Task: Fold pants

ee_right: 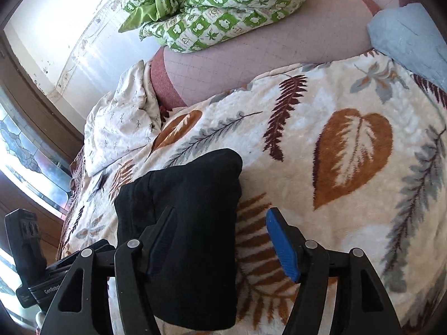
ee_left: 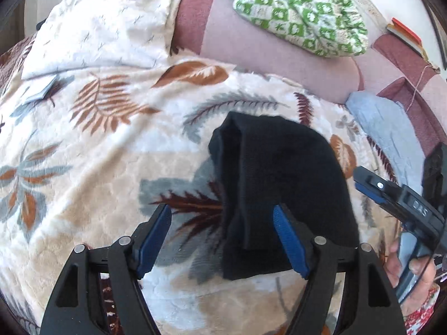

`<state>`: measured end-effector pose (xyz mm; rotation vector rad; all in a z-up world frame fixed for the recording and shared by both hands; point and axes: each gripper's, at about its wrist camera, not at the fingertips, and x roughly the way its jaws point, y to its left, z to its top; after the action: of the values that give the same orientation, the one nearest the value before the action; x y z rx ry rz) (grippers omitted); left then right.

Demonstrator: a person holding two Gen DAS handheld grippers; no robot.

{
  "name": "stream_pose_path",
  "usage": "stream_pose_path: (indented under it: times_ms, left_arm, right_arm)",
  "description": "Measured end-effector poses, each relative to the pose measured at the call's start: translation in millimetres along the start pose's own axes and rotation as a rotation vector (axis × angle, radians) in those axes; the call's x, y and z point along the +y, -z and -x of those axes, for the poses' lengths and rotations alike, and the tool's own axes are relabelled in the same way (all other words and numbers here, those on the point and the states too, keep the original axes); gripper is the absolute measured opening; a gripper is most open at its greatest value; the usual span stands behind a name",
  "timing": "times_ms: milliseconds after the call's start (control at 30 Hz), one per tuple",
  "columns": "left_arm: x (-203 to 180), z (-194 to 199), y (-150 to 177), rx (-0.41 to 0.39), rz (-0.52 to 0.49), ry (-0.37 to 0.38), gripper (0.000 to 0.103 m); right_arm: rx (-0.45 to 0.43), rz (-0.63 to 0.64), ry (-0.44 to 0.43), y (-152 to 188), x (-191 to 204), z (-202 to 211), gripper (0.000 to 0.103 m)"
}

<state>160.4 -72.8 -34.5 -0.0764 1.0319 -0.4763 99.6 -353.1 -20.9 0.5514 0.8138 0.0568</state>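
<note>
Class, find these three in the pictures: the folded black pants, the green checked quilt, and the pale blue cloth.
black pants (ee_left: 279, 173), left wrist view, middle of the folded bundle.
green checked quilt (ee_right: 218, 8), right wrist view, centre of its heap.
pale blue cloth (ee_left: 382, 122), left wrist view, its flat middle.

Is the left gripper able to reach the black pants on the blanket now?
Probably yes. The left gripper is open just above the folded black pants, which lie bare on the blanket; nothing is between them.
</note>
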Motion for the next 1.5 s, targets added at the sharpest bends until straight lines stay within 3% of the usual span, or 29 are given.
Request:
stream_pose_path:
  times_ms: [200, 333, 467, 767, 967, 1233, 1500]
  left_arm:
    - [9.7, -8.6, 7.8, 0.055, 0.068, -0.039, 0.075]
    - [4.5, 11.7, 10.5, 0.011, 0.047, -0.064, 0.075]
    - [0.8, 44.7, 23.3, -0.046, 0.045, -0.081, 0.075]
    - [-11.7, 101.8, 82.8, -0.156, 0.035, -0.19, 0.076]
    - [-15.8, 107.4, 119.0, -0.182, 0.062, -0.257, 0.076]
    - [-35.3, 110.4, 131.2, -0.22, -0.004, -0.375, 0.076]
    - [-39.0, 106.1, 133.7, -0.201, -0.009, -0.365, 0.081]
  right_arm:
    - [0.04, 0.021, 0.061, 27.0, -4.4, -1.7, 0.075]
    - [0.039, 0.003, 0.066, 27.1, -5.0, 6.6, 0.075]
    - [-0.017, 0.013, 0.055, 32.8, 5.6, 37.8, 0.075]
    - [-0.093, 0.039, 0.132, 89.3, 19.6, 97.9, 0.077]
    - [-0.076, 0.076, 0.195, 123.7, 23.6, 99.2, 0.077]
    - [-0.083, 0.2, 0.259, 148.6, 44.8, 97.8, 0.077]
    - [-0.067, 0.208, 0.29, 155.4, 46.8, 91.3, 0.079]
